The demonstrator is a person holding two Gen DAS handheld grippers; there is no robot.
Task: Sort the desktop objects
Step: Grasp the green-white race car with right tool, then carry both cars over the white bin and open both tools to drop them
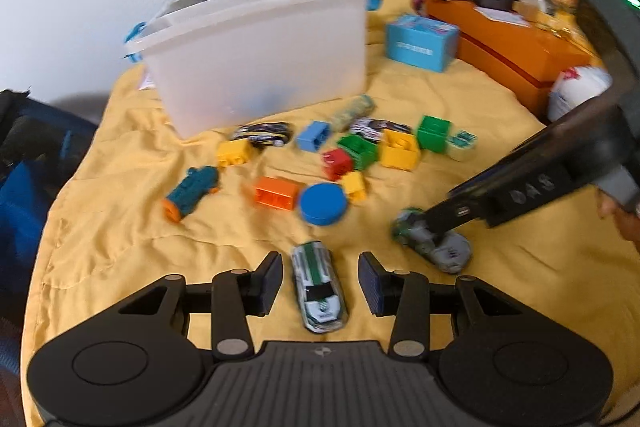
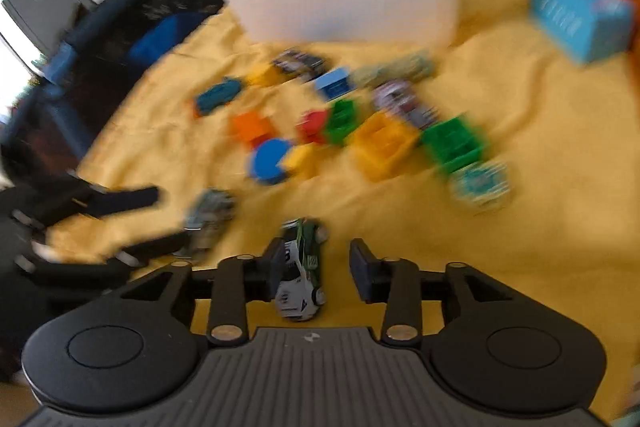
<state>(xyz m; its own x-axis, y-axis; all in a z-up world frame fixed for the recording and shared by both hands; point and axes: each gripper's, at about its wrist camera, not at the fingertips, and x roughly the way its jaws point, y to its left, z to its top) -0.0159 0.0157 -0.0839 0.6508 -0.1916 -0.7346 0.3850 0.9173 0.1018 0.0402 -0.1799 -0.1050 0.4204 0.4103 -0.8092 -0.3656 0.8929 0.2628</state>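
left gripper: jaws apart, green-striped toy car loose between | right gripper: jaws apart, white-green toy car against left pad | plastic bin at 12 o'clock on yellow cloth

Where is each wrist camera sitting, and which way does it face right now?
Left wrist: behind the left gripper, angled down across the yellow cloth toward the clear bin; its open jaws straddle a toy car; the right gripper enters from the right.
Right wrist: behind the right gripper, likewise angled down toward the clear bin, blurred; the left gripper shows at left.
Shared: clear bin, blue lid, orange block, yellow cloth.
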